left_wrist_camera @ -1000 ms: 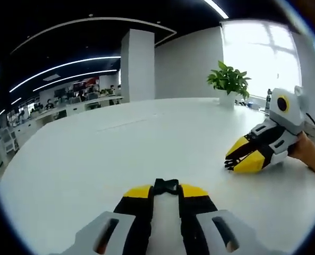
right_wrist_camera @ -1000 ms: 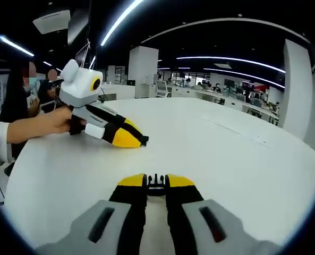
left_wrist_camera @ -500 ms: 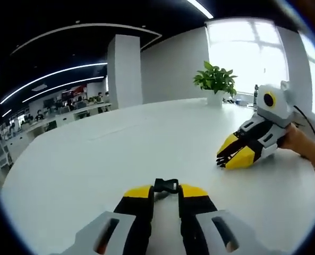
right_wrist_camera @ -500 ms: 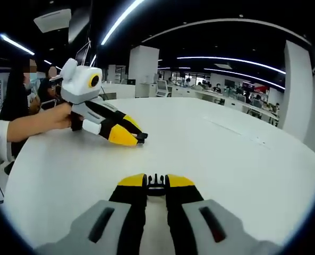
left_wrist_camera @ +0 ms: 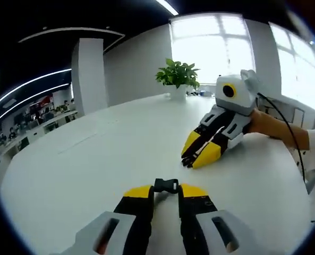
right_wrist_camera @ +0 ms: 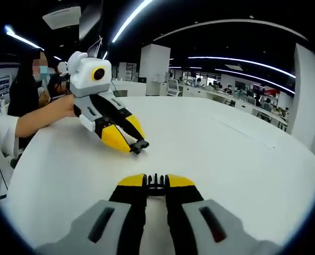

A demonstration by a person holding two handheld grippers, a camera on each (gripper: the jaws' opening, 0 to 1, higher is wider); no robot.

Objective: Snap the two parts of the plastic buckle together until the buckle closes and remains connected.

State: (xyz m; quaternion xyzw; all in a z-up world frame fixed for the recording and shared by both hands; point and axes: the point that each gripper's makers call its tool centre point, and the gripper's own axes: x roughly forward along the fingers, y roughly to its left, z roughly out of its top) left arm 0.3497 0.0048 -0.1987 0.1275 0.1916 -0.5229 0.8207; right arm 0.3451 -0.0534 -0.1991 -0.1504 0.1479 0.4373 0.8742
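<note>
**A:** What do you have on the left gripper view?

**B:** I see my left gripper (left_wrist_camera: 167, 190) rising from the bottom, yellow-tipped jaws pressed in on a black buckle piece (left_wrist_camera: 166, 185), the socket half by its look, which sticks out just past the tips. It hangs over the white table (left_wrist_camera: 93, 159). Across from me, to the right, is the right gripper (left_wrist_camera: 188, 159), tips low, at or just above the tabletop, a person's hand (left_wrist_camera: 263, 123) behind it. I can't make out from here what it carries. A potted plant (left_wrist_camera: 177, 77) stands far back near the bright windows (left_wrist_camera: 210, 40).

**A:** And the right gripper view?

**B:** There my right gripper (right_wrist_camera: 156, 183) has its jaws closed on the other black buckle piece (right_wrist_camera: 156, 182), the pronged half; I can see small teeth poking out between the tips. The left gripper (right_wrist_camera: 137, 146) comes in from the upper left, angled down toward the table (right_wrist_camera: 226, 159), with its black piece (right_wrist_camera: 139, 145) showing at the tips. A forearm in a white sleeve (right_wrist_camera: 0, 133) holds it.

**A:** Are the two halves joined?

**B:** No. Each is pinched in its own gripper, and they're well apart over the table, not touching.
</note>
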